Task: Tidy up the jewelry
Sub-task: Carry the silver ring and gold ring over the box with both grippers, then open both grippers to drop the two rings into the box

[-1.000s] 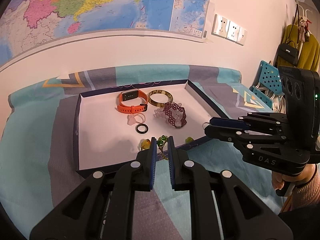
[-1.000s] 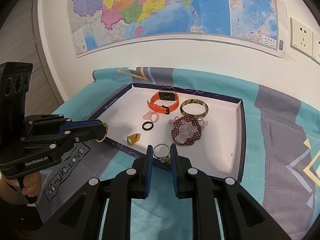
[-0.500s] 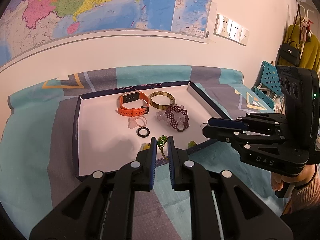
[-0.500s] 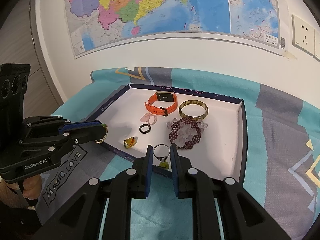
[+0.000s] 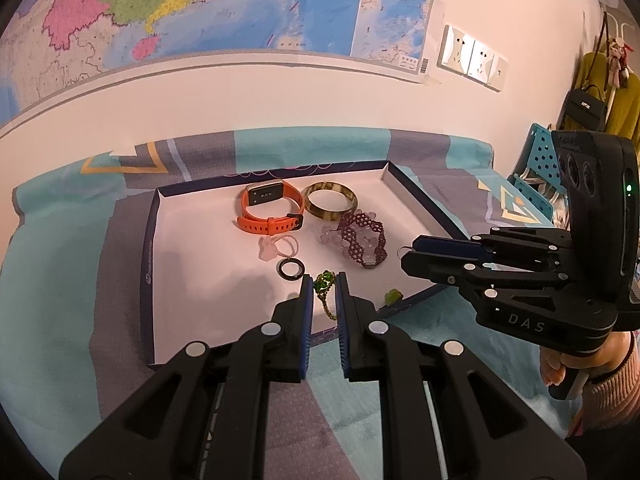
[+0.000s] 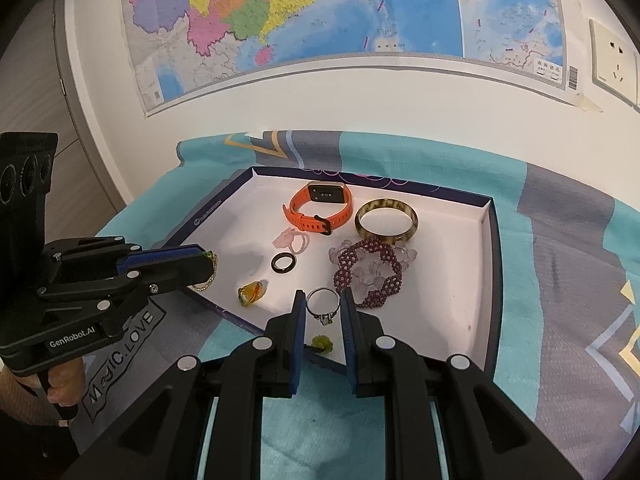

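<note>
Green-beaded ring [image 5: 323, 282] half-hidden within left hand-held gripper [image 5: 324, 285]; band blurred.

You are working in a lived-in room of a home. A large coloured map [image 6: 304, 12] is taped to the white wall, with wall sockets [image 5: 472, 58] beside it. A patterned teal and grey cloth [image 6: 568, 248] covers the counter. Past its right edge, a black handbag [image 5: 588, 106] and a yellow coat [image 5: 624, 108] hang on a rack.
</note>
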`<state>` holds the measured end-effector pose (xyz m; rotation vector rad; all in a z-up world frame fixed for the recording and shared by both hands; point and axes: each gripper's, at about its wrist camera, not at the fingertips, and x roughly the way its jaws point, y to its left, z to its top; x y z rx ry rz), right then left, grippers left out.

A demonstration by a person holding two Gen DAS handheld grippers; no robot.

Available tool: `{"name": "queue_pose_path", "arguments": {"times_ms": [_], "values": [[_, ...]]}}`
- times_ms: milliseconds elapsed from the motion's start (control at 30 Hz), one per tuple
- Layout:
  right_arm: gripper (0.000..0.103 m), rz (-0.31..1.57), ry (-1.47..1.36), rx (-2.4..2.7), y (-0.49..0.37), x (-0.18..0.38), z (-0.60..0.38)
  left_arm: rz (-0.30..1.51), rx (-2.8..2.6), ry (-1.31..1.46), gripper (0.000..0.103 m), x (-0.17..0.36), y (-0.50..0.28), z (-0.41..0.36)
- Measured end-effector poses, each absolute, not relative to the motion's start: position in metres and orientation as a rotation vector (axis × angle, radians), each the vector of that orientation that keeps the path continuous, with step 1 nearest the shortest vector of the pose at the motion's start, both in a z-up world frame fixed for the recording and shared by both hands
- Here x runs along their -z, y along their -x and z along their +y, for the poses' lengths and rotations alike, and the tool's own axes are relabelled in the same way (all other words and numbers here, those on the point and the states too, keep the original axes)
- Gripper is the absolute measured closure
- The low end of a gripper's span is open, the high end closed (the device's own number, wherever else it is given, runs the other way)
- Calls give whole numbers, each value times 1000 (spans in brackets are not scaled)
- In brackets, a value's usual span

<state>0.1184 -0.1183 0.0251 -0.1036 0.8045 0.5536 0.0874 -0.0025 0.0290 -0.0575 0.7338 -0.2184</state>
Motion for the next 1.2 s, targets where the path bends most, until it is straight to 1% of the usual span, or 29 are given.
{"name": "queue_pose_path", "arguments": {"times_ms": [867, 933, 967, 1000, 1033, 1067, 1100, 1133, 1167, 1200], "values": [[87, 898, 101, -515, -153, 4, -108, 844, 186, 92, 91, 7, -128, 1], [85, 897, 98, -509, -152, 4, -109, 838, 184, 93, 83, 6, -126, 1], [85, 896, 94, -509, -152, 3, -109, 831, 185, 92, 81, 5, -124, 1], [82, 893, 90, -509, -151, 3, -110, 826, 184, 91, 77, 3, -123, 0], [78, 888, 88, -507, -149, 1, -111, 818, 180, 85, 72, 1, -119, 0], [72, 877, 85, -504, -146, -2, -112, 807, 170, 77, 68, -1, -115, -1], [68, 866, 83, -504, -143, -4, -114, 799, 165, 72, 59, -3, -112, -1], [62, 857, 85, -502, -140, -6, -115, 788, 159, 66, 54, -5, -107, -2], [58, 840, 88, -493, -133, -9, -118, 775, 151, 59, 51, -8, -101, -1], [51, 829, 88, -486, -128, -11, -121, 767, 145, 55, 43, -10, -97, -1]]}}
